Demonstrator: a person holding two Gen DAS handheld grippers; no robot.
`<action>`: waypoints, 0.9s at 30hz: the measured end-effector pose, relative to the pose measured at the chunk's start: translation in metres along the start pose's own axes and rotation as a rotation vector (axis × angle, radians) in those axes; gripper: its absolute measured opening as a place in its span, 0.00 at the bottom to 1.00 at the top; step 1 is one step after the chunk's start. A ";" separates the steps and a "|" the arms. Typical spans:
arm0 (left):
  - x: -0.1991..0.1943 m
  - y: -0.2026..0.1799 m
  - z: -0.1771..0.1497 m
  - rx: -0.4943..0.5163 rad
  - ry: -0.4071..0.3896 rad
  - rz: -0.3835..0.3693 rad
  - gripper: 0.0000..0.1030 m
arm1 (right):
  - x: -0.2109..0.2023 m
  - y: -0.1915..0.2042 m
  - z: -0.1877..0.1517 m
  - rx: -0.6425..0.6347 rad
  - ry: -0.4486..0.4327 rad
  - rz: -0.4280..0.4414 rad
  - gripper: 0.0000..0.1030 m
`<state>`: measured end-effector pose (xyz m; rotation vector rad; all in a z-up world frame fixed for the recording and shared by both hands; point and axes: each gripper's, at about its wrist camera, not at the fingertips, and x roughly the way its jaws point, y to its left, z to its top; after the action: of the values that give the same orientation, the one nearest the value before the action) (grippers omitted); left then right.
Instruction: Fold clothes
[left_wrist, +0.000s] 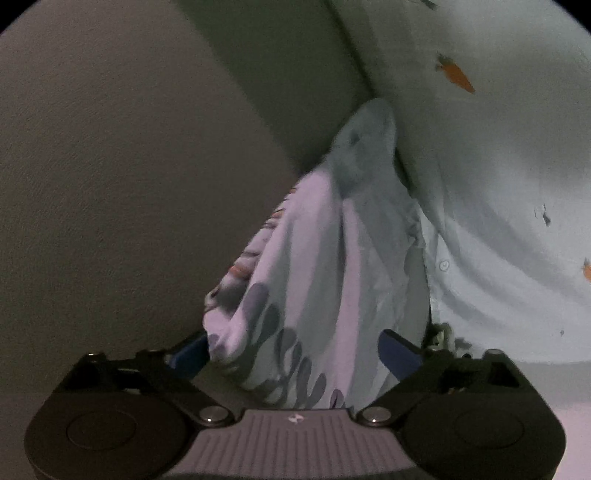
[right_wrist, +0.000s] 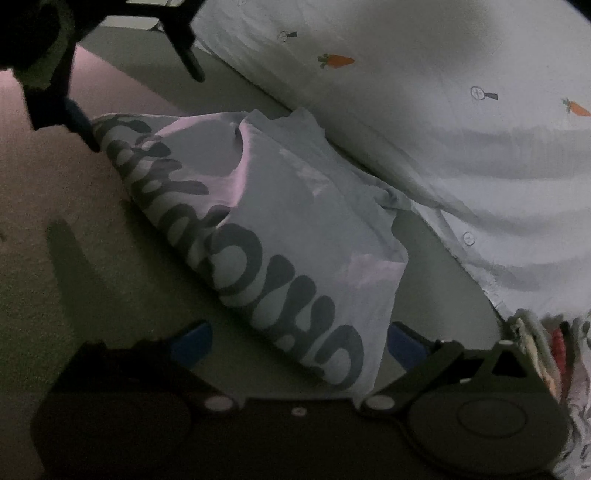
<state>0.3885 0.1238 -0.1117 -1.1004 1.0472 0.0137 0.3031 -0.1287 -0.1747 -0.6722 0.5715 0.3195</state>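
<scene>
A pale blue garment with big dark grey lettering lies folded into a long strip on the beige surface. My right gripper is open, its blue fingertips on either side of the strip's near end. My left gripper is open around the strip's other end, garment bunched between its blue fingertips. The left gripper also shows in the right wrist view at the top left, touching the garment's far end.
A white bedding piece printed with orange carrots lies along the right, close behind the garment; it also shows in the left wrist view. A pile of other clothes sits at the right edge. Beige surface spreads to the left.
</scene>
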 end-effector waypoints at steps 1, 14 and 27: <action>0.006 -0.003 0.000 0.020 0.023 0.013 0.92 | 0.000 -0.002 -0.001 0.013 -0.004 0.009 1.00; 0.031 0.018 0.004 -0.159 0.084 -0.203 0.87 | 0.004 -0.012 -0.002 0.095 0.021 0.063 1.00; 0.050 -0.014 0.030 -0.038 0.142 -0.264 0.58 | 0.014 0.009 0.030 -0.081 -0.023 0.058 0.95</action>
<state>0.4433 0.1151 -0.1348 -1.2816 1.0234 -0.2603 0.3222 -0.1009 -0.1681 -0.7297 0.5587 0.4057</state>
